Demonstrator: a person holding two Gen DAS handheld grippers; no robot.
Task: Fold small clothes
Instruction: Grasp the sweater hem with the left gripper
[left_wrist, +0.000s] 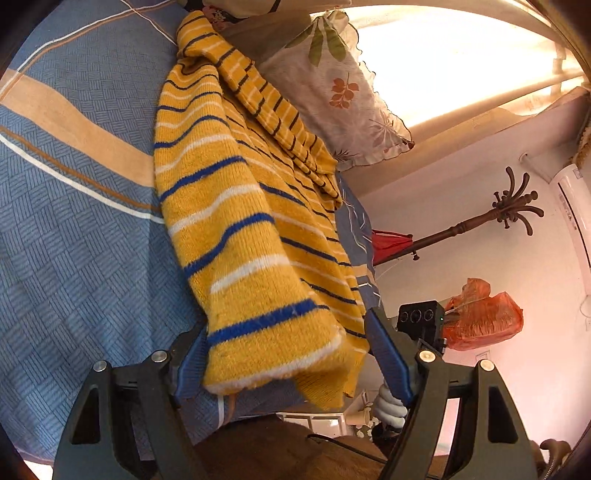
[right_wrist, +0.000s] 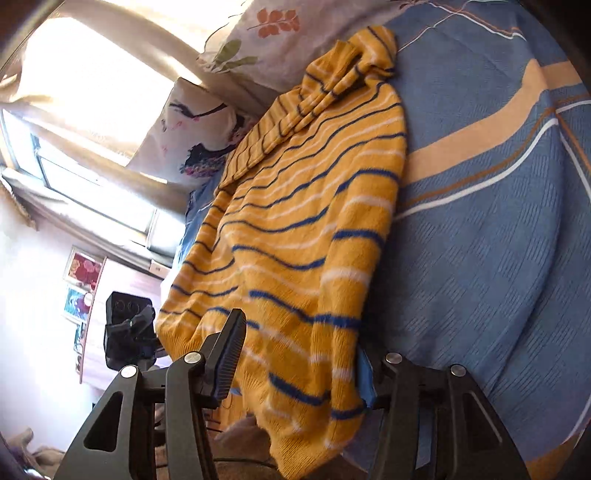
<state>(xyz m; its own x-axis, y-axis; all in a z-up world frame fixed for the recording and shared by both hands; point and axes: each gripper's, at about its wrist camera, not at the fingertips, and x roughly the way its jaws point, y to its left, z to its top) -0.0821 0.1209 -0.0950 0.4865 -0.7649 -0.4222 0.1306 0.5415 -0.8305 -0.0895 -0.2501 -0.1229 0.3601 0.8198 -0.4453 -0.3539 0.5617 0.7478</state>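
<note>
Left wrist view: left gripper (left_wrist: 291, 354) has its jaws apart w/ the hem of the yellow striped sweater (left_wrist: 236, 206) between them, pads not clearly pressing, so the thick fuzzy knit hanging over the near edge of the bed (left_wrist: 74, 221) could slide off if grabbed shallow. Right wrist view: right gripper (right_wrist: 299, 362) is also apart around the hem, no clamp seen; sweater runs lengthwise up the woven blue bedspread toward the leaf-print pillow (right_wrist: 258, 33), sleeve bunched, likely to fold crooked.

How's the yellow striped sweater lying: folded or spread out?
Partly folded: on the sweater, one sleeve lies across the body, the hem hanging off the bed. Not compact.
</note>
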